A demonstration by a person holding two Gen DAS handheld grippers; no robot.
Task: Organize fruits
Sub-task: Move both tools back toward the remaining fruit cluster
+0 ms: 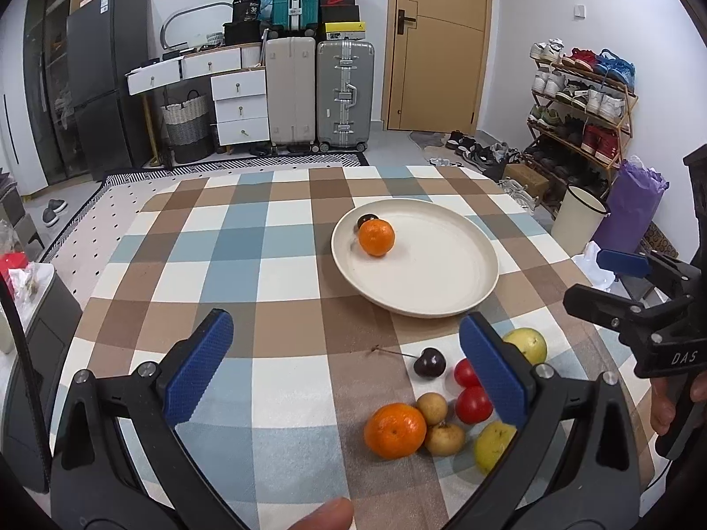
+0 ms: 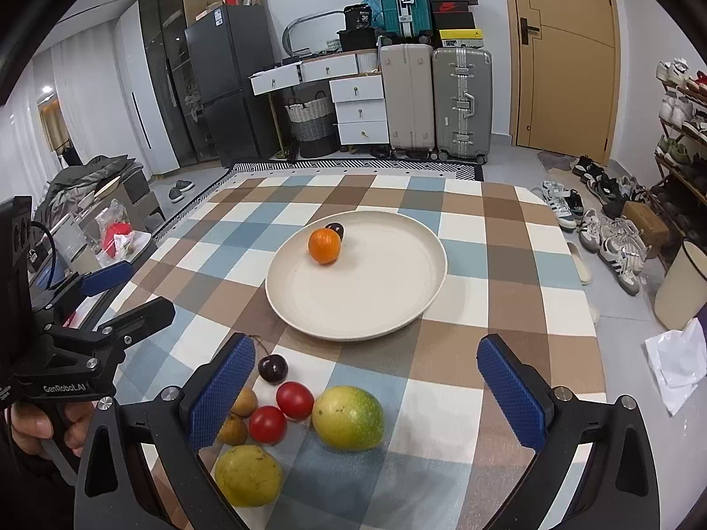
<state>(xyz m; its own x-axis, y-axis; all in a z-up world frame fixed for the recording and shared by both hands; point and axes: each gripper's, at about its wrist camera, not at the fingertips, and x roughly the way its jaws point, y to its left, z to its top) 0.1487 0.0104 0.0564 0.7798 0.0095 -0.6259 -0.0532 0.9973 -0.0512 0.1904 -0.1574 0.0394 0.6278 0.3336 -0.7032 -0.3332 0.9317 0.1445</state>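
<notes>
Both your left gripper (image 1: 347, 364) and right gripper (image 2: 366, 391) hang empty, fingers wide apart. The loose fruit cluster (image 2: 305, 415) sits at the lower left of the right wrist view, below the plate (image 2: 389, 309); your right gripper looks nearer, probably.

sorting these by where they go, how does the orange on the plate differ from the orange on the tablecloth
The orange on the plate sits inside the cream plate, while the orange on the tablecloth lies on the checked cloth. The plate orange has only a dark cherry next to it; the cloth orange is bunched with small brown fruits, red tomatoes and yellow-green fruits. Both are round, bright orange, and not gripped.
</notes>
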